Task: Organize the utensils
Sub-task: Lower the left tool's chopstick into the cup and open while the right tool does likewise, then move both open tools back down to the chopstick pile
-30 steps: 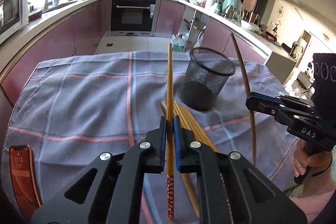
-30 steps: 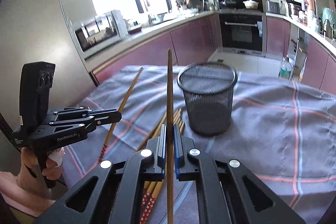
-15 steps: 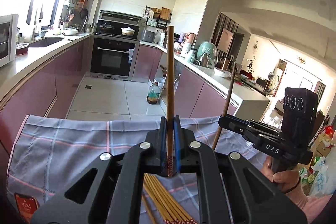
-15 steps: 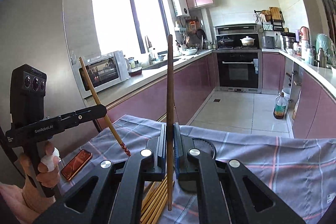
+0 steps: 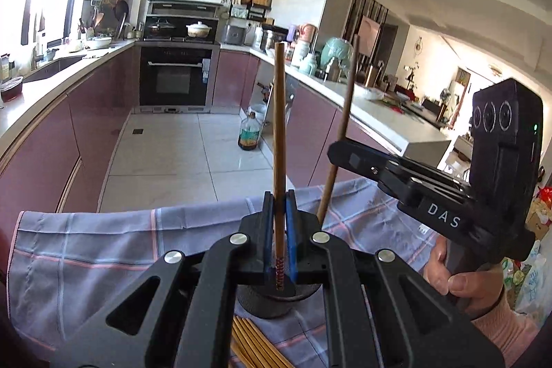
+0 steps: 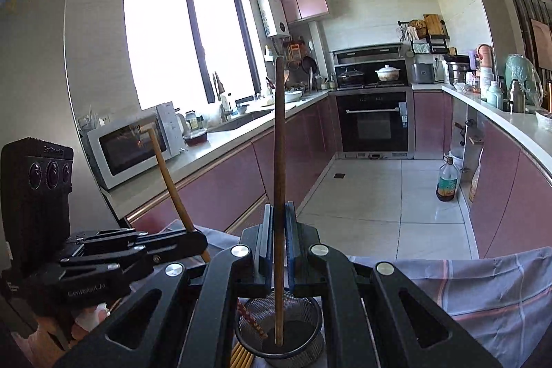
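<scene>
Both claws stay clamped, left gripper (image 5: 278, 242) on one chopstick (image 5: 279, 140), right gripper (image 6: 278, 245) on another chopstick (image 6: 278, 168). Raised upright since a second ago, their tips now hang inside the mesh cup (image 6: 307, 345) at bottom centre; release looks next. Spare chopsticks (image 5: 255, 345) lie on the cloth (image 5: 103, 250).

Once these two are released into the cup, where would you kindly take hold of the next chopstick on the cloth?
Mid-shaft, from straight above, jaws across its length: the loose chopsticks lie flat and packed side by side on the cloth beside the mesh cup, so take an outermost one.
</scene>
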